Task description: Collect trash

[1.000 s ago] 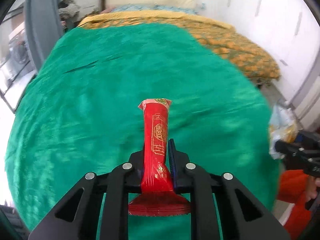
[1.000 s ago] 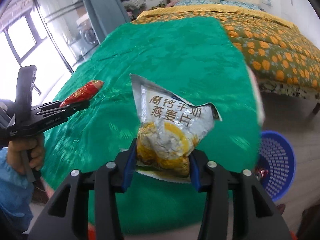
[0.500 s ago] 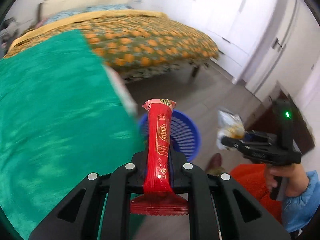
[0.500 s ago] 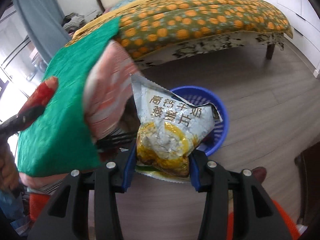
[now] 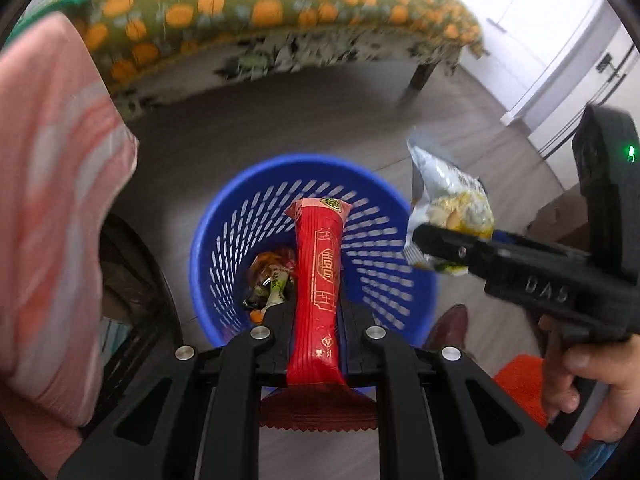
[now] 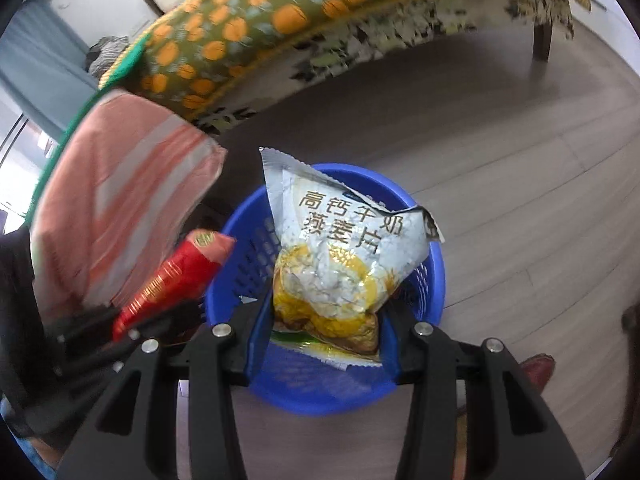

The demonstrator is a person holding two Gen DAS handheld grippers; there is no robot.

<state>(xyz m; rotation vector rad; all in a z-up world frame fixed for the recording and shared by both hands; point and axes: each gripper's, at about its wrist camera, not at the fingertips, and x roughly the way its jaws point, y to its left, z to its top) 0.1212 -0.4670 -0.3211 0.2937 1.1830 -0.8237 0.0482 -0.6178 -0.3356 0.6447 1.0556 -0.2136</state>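
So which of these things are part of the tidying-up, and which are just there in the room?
Part of the job:
- red wrapper, clamped in the left gripper
- silver-yellow snack bag, clamped in the right gripper
- blue basket, trash already inside

Just there:
- bed
- pink striped cloth
- brown shoe

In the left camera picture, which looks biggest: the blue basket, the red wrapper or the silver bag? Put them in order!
1. Blue basket
2. Red wrapper, though it sits nearest the camera, so it looks bigger than it is
3. Silver bag
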